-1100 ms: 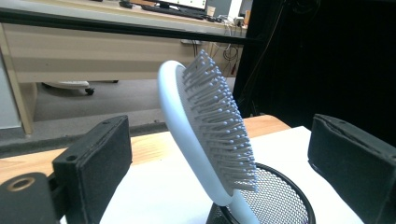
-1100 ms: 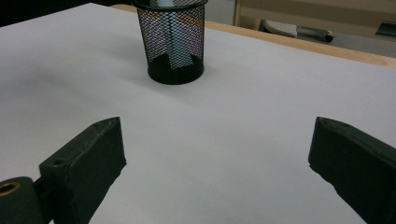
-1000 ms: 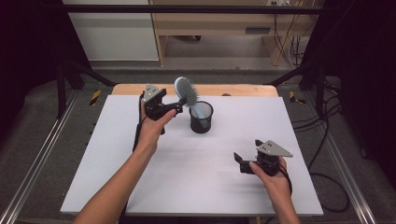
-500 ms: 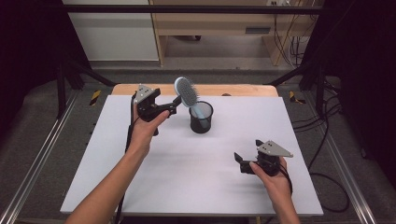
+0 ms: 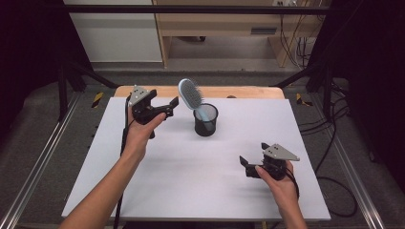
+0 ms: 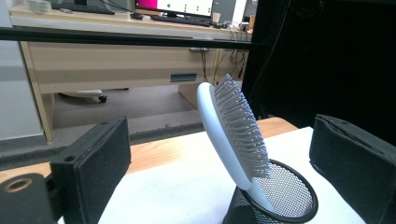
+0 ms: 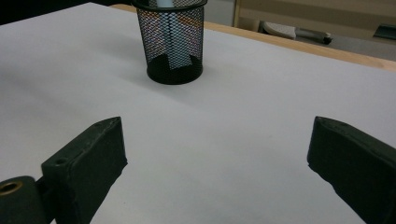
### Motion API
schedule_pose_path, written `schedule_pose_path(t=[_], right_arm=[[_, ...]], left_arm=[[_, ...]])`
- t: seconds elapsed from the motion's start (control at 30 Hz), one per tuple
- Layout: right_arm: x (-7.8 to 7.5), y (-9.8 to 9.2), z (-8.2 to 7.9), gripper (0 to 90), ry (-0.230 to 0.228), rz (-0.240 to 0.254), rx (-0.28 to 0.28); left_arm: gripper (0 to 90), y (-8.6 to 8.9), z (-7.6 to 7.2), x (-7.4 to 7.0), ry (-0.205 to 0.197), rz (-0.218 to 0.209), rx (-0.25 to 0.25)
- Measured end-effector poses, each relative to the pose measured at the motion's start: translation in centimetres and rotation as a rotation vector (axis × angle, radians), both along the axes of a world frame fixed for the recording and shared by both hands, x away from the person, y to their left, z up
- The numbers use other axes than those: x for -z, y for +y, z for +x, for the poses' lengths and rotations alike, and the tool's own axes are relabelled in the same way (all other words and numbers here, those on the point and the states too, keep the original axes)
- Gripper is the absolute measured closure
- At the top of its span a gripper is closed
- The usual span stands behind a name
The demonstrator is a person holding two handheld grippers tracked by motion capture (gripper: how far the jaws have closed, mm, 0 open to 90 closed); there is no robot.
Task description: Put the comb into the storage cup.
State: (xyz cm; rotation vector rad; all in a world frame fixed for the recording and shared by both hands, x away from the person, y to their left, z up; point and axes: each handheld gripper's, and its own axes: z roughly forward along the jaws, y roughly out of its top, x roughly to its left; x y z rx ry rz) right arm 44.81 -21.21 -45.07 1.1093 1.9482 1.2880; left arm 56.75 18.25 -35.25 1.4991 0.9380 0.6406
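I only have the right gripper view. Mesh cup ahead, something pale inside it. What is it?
Observer: A hairbrush, handle down in the mesh cup, head leaning out over the rim.
Operator: Which way do the bristles face?
Observer: In the high view, toward the table's right side.
Operator: Where's the left gripper?
Observer: The left gripper is beside the brush head, jaws open, not touching it.
Operator: And my own jaws from above?
Observer: The right gripper is open, low over the white table, nearer the person than the cup.
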Motion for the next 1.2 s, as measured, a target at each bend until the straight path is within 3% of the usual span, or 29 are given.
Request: schedule_pose_path(t=[0.13, 0.37, 1.2], right_arm=[[0.0, -0.1, 0.0, 4.6, -0.007, -0.005, 0.005], [0.0, 0.0, 0.0, 4.6, -0.009, -0.009, 0.006], [0.0, 0.0, 0.0, 4.3, -0.011, -0.014, 0.013]], left_arm=[[5.1, 0.4, -0.2, -0.2, -0.007, 0.031, -0.005], [5.1, 1.1, -0.5, -0.5, -0.009, 0.012, -0.012], [4.1, 5.1, -2.1, -0.9, -0.025, 0.026, -0.040]])
